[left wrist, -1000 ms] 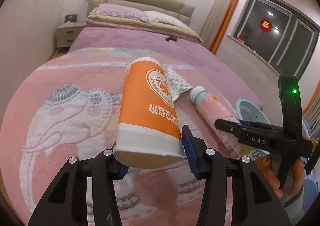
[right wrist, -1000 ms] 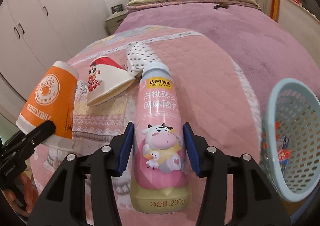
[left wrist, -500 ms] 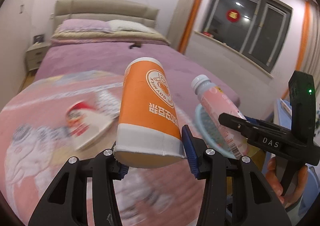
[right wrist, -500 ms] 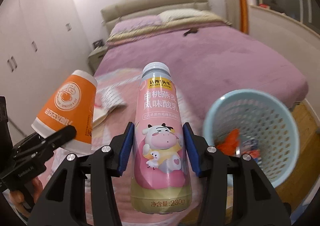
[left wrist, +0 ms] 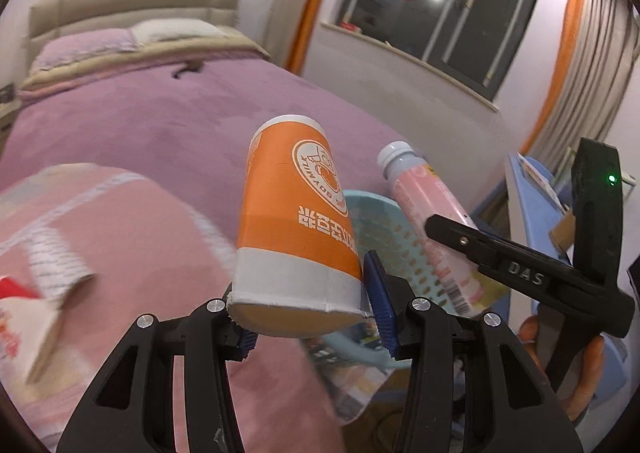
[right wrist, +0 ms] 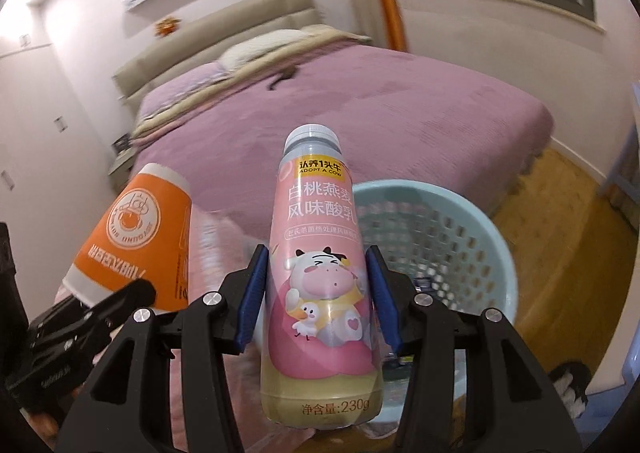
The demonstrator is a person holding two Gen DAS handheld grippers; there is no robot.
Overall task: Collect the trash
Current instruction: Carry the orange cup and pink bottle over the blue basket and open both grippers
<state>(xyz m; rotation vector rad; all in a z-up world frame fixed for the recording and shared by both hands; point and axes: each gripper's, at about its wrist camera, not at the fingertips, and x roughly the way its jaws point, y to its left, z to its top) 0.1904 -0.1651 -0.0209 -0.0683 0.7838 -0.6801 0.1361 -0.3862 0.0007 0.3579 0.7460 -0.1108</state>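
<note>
The left gripper (left wrist: 306,317) is clamped on the white rim end of an orange paper cup (left wrist: 294,221), its blue pads pressed against both sides, the cup's closed base pointing away from the camera; the right gripper (right wrist: 316,293) is closed around the lower body of a pink yogurt bottle (right wrist: 318,273) with a cartoon cow on its label, the grey cap end pointing away; both items are held in the air just beside a pale blue perforated basket (right wrist: 448,237), the bottle in front of the basket's near rim and the cup to the left of it; the basket stands on the wooden floor against the foot of the bed (right wrist: 360,101), which has a purple cover; some scraps lie inside the basket, too small to identify; a crumpled paper wrapper (left wrist: 36,297) lies on the pink blanket well left of the basket, blurred.
</note>
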